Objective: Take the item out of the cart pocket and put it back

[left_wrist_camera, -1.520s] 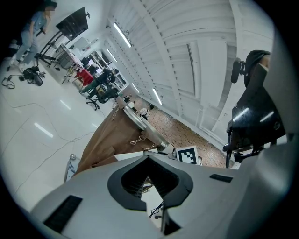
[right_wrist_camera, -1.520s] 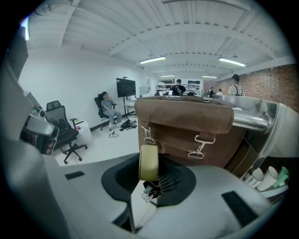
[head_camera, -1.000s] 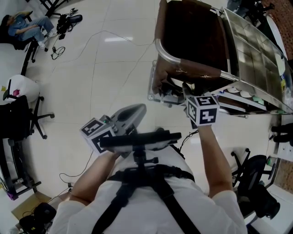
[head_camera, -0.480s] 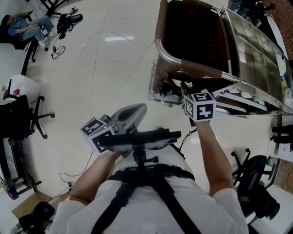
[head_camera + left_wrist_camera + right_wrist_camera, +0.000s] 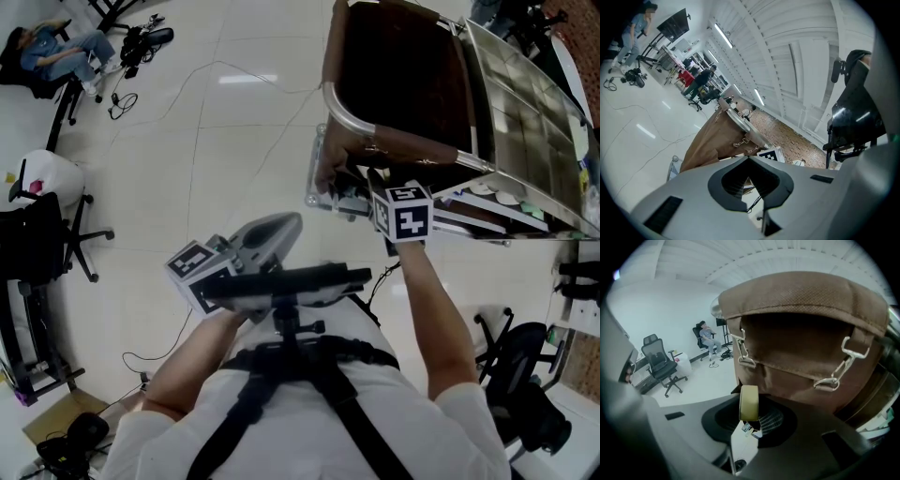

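Observation:
The cart's brown fabric pocket hangs from a metal rail by clips and fills the right gripper view. My right gripper is shut on a yellowish roll of tape, held upright just below and in front of the pocket's lower edge. In the head view the right gripper reaches under the pocket's rail, and the roll is hidden there. My left gripper stays near my chest, away from the cart. Its jaws meet with nothing between them.
The cart's metal shelves run to the right of the pocket. Office chairs stand at the left and lower right. Cables lie on the pale floor. A person sits at the far upper left.
My right gripper has moved a little up and left toward the pocket with the tape roll still in it. The left gripper has stayed put.

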